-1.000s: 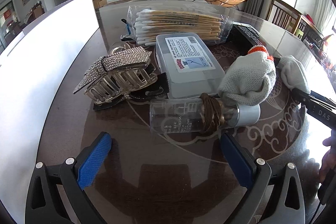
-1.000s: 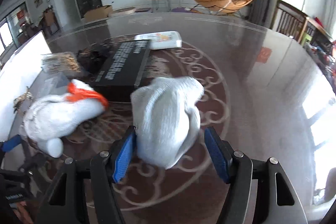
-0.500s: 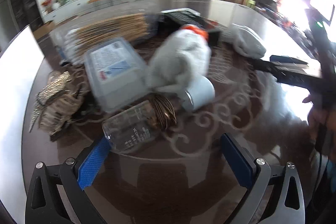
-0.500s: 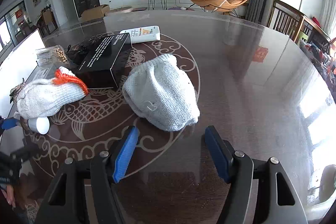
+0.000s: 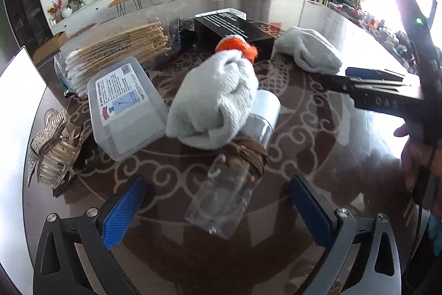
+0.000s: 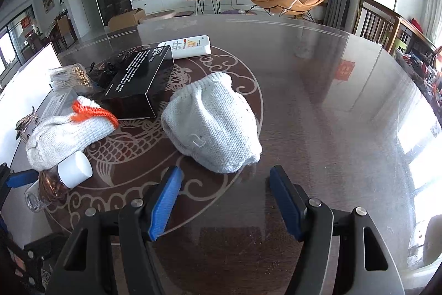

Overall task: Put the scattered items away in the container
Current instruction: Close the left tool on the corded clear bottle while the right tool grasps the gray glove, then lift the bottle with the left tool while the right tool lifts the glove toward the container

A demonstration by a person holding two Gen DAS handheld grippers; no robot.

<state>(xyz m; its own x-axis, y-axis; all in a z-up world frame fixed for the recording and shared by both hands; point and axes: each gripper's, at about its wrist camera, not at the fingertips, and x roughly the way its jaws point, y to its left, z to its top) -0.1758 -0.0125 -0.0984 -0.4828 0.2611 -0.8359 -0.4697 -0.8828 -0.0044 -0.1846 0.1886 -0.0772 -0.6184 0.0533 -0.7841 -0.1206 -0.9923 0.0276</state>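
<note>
Living-room bench (image 6: 317, 90) is still cluttered: left tool (image 5: 218, 208) gapes wide and empty around the bottle (image 5: 234, 184) (lined up for a grab, I'd guess), right tool (image 6: 225, 199) equally open just short of the plain glove (image 6: 212, 126), no container visible.

Between my left fingers (image 5: 121, 214) lies the clear bottle (image 5: 229, 198), its far end tucked under the orange-cuffed glove (image 5: 215, 101). Left of it the plastic case (image 5: 124, 107) and hair clip (image 5: 52, 151) crowd that side; to the right is bare table (image 5: 317, 145) up to my other gripper's arm. Ahead of my right fingers (image 6: 165, 201) the white glove (image 6: 212, 123) sits alone, the black box (image 6: 141, 82) just behind its left, and open glass stretches far to the right.
</note>
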